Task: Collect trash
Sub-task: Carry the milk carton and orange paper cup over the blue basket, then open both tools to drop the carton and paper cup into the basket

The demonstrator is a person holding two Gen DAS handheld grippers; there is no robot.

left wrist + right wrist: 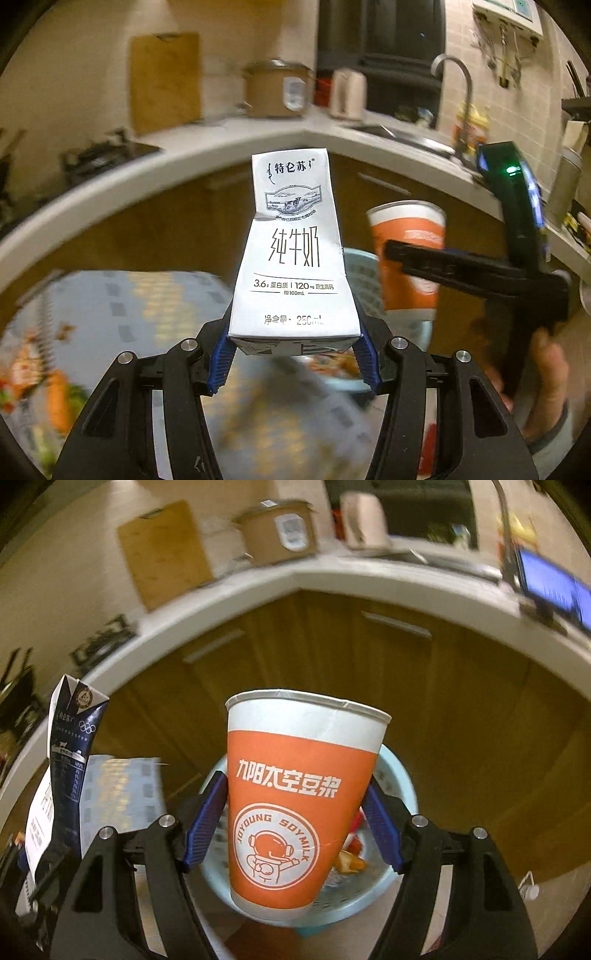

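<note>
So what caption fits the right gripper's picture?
Right gripper holds an orange soymilk cup over the blue bin.

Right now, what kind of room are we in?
It looks like a home kitchen. A white countertop runs along wooden cabinets, a curved faucet stands over a sink, and a rice cooker sits beside a wooden cutting board leaning on the tiled wall.

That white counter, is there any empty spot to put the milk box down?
The white counter looks bare between the stove and the corner, in front of the cutting board and brown pot. It gets crowded by the sink and faucet, where bottles and boxes stand close together.
</note>
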